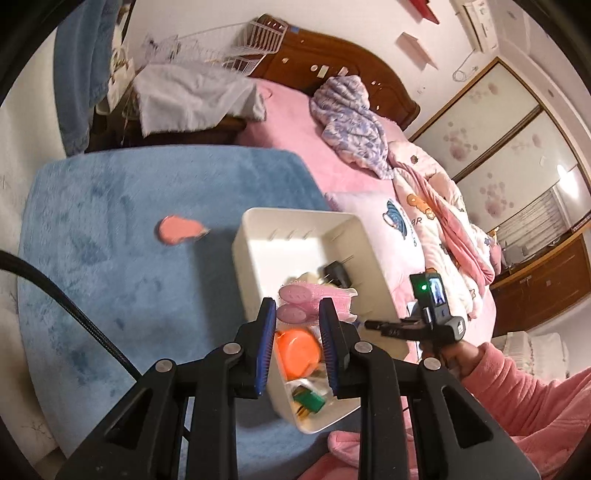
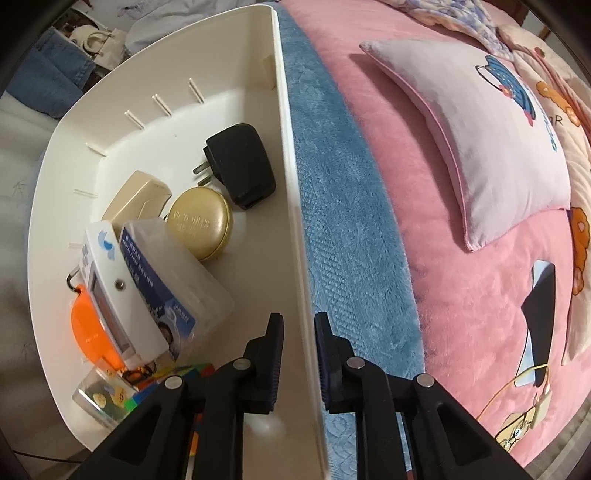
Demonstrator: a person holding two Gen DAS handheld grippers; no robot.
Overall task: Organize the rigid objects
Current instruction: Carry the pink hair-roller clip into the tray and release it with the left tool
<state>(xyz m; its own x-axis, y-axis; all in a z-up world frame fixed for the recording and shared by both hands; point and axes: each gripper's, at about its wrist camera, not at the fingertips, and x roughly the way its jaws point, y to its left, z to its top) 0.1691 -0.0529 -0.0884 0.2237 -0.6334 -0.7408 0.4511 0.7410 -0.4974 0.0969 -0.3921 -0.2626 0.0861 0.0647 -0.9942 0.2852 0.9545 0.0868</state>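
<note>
Here, right gripper (image 2: 298,354) straddling bin wall (image 2: 291,221)

Bed: wide bed under a pink plush cover (image 1: 295,147), filling the room's middle.
Headboard: dark carved wooden headboard (image 1: 343,59) at the bed's far end, against a white wall (image 1: 369,22).
Wardrobe: sliding-door wardrobe with pale floral panels (image 1: 491,136), right of the bed.
Shelves: small pink wall shelf (image 1: 417,48) above the headboard.
Air conditioner: white wall unit (image 1: 480,22), above the wardrobe.
</note>
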